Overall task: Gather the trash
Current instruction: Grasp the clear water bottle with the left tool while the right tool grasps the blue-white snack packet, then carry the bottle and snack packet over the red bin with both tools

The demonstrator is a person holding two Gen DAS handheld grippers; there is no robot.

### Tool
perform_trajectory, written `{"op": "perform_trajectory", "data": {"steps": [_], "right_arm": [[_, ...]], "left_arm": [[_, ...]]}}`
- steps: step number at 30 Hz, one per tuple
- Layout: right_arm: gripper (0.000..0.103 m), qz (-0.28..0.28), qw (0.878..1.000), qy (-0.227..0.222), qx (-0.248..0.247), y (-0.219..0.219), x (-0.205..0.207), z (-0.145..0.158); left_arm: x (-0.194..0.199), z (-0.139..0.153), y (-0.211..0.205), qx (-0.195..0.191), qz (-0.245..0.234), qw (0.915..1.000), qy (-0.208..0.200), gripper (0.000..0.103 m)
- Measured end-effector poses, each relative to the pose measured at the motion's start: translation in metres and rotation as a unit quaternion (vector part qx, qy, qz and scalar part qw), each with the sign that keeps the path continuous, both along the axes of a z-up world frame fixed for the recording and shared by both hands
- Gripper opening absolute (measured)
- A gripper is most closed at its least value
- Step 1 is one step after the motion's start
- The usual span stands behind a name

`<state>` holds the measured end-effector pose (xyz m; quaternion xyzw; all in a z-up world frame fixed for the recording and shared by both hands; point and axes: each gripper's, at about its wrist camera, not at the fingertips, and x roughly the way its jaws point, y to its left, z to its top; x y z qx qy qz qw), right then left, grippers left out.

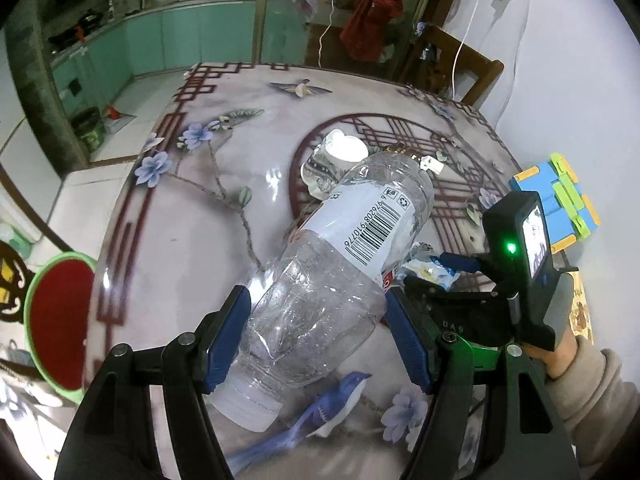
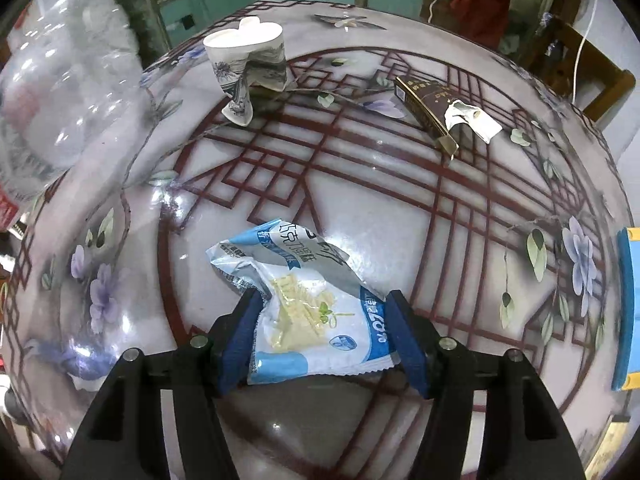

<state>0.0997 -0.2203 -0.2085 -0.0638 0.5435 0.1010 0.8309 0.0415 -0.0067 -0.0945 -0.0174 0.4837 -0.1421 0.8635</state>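
Gripping a clear bottle (image 1: pixel 320 280), left tool (image 1: pixel 316 320); right tool (image 2: pixel 326 324) astride a wrapper (image 2: pixel 304 300).

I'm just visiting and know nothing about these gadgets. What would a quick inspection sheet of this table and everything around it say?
Surface: glossy table printed with flowers, birds and red lattice.
Job's things: clear plastic bottle lifted off the table; snack wrapper, crushed paper cup and opened dark carton lying on the table.
Clutter: blue block toy at the table's edge.
Grippers: left gripper clamped on the bottle; right gripper straddles the wrapper, its left pad touching it, grip not clearly closed.
Cables: white charger cable hanging from a wall plug.
Surroundings: red bin with green rim beside the table, wooden chair, hanging clothes, green kitchen cabinets.
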Motion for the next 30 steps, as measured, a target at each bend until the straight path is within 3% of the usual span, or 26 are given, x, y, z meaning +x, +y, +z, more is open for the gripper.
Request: {"op": "perform_trajectory", "data": {"steps": [3, 6, 9, 12, 16, 20, 25, 27, 28, 30], "right_arm": [[0.052, -0.001, 1.000, -0.004, 0.000, 0.004, -0.004, 0.001], [0.052, -0.002, 1.000, -0.003, 0.005, 0.005, -0.006, 0.001], [0.061, -0.007, 1.000, 0.008, 0.026, -0.001, -0.006, 0.005], [0.063, -0.028, 0.998, 0.003, 0.064, -0.014, -0.010, 0.013], [0.065, -0.034, 0.998, 0.016, 0.044, -0.017, -0.010, 0.004], [0.065, -0.037, 0.998, 0.015, 0.050, -0.017, -0.010, 0.005], [0.064, -0.033, 0.999, 0.017, 0.017, -0.010, -0.007, 0.000], [0.057, -0.033, 0.999, 0.013, 0.007, -0.008, -0.007, 0.000], [0.054, -0.034, 0.999, 0.010, 0.007, -0.009, -0.007, 0.000], [0.031, -0.034, 0.999, 0.004, 0.024, -0.010, -0.008, 0.002]], "left_arm": [[-0.004, -0.007, 0.003, 0.003, 0.001, 0.9999, 0.010, 0.068], [-0.005, -0.026, 0.005, 0.018, 0.003, 0.9993, 0.034, 0.068], [-0.008, -0.048, 0.011, 0.021, 0.006, 0.9973, 0.070, 0.068], [-0.013, -0.063, 0.015, 0.026, 0.009, 0.9961, 0.084, 0.069], [-0.012, -0.073, 0.013, 0.030, 0.008, 0.9945, 0.101, 0.073], [-0.010, -0.071, 0.007, 0.030, 0.002, 0.9949, 0.096, 0.076], [0.000, -0.071, 0.002, 0.037, -0.005, 0.9954, 0.089, 0.076], [0.006, -0.080, 0.002, 0.029, -0.004, 0.9943, 0.102, 0.075], [0.009, -0.086, 0.003, 0.030, 0.000, 0.9930, 0.114, 0.060], [0.009, -0.090, 0.004, 0.019, 0.005, 0.9926, 0.120, 0.056]]}}
